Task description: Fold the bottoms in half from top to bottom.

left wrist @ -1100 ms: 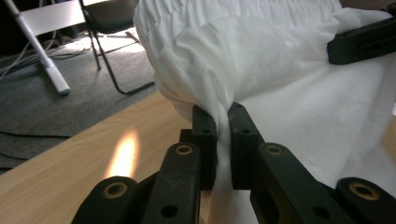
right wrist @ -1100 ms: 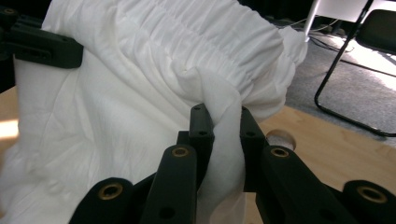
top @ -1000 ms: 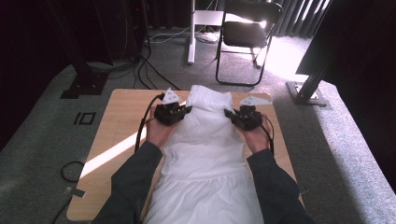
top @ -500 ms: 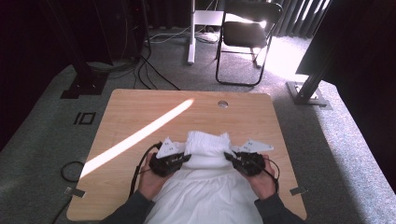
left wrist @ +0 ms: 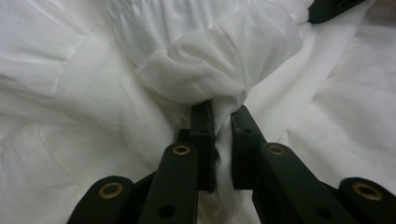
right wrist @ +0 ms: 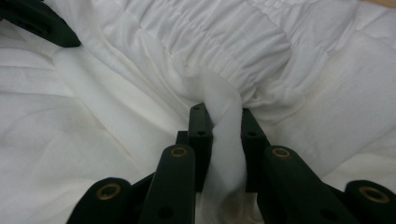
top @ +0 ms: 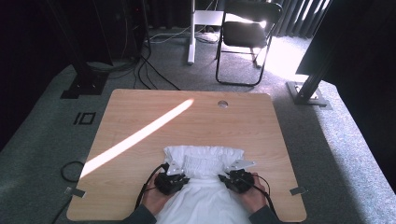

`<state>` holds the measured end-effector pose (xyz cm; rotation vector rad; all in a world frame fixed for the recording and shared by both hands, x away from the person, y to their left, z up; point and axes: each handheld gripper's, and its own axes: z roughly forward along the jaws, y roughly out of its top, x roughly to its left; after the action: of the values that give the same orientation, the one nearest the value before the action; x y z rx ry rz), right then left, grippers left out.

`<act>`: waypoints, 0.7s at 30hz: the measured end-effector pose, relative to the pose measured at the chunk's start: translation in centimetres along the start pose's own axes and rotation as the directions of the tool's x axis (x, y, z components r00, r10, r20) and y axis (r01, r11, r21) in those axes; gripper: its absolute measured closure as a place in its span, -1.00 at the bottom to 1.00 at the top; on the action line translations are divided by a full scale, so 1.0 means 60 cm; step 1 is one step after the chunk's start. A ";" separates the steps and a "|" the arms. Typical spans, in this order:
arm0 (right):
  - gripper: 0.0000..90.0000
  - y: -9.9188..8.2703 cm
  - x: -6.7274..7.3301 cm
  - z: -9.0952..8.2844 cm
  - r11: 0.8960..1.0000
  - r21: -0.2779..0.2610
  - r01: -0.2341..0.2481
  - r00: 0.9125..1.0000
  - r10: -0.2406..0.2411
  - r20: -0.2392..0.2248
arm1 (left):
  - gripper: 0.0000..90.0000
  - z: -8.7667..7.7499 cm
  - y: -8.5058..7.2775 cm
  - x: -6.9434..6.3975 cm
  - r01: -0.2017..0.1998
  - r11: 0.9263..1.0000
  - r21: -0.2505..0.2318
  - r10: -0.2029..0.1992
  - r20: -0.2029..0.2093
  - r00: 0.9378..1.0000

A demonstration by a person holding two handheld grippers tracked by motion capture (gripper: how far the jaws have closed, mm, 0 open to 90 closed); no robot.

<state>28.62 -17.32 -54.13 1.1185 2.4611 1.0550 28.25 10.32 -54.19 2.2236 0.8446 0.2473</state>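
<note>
- The white garment (top: 205,186) lies on the table (top: 140,116) at its near edge, midway along that edge; its gathered band is the part farthest from the person, and the cloth runs back off the near edge toward them.
- The left tongs (top: 173,178) sit at the garment's left side, just short of the band, held in the left hand (top: 156,198).
- In the left gripper view the left tongs (left wrist: 223,122) are pinching a bunched fold of the garment (left wrist: 93,93); cloth fills the narrow gap between the jaws.
- The right tongs (top: 233,176) sit at the garment's right side, level with the left ones, held in the right hand (top: 254,196).
- In the right gripper view the right tongs (right wrist: 224,122) are clamped on a thick roll of garment (right wrist: 327,93) just below the gathered band.
- Which part of the garment each fold belongs to is hard to tell; probably the edges beside the band.
- A sunlit stripe (top: 140,135) crosses the table beyond the garment, on its left.
</note>
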 end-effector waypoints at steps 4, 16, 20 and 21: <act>0.78 0.010 -0.008 0.017 1.000 0.001 -0.010 1.000 0.010 0.003 | 0.85 0.015 0.014 0.026 -0.010 1.000 0.010 0.011 -0.039 0.999; 0.77 0.077 -0.057 0.078 1.000 0.006 -0.020 0.998 0.019 0.065 | 0.85 0.054 0.066 0.116 0.001 1.000 0.004 -0.001 -0.075 0.997; 0.77 0.097 -0.072 0.093 0.999 0.016 -0.035 0.996 0.033 0.080 | 0.85 0.064 0.082 0.129 -0.014 1.000 0.016 0.015 -0.104 0.995; 0.77 0.097 -0.072 0.093 0.999 0.016 -0.035 0.996 0.033 0.080 | 0.85 0.068 0.086 0.134 -0.015 1.000 0.019 0.017 -0.112 0.994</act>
<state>37.44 -14.99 -54.36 1.1881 2.4017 0.9812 38.63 10.47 -54.07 2.2512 0.8915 0.3764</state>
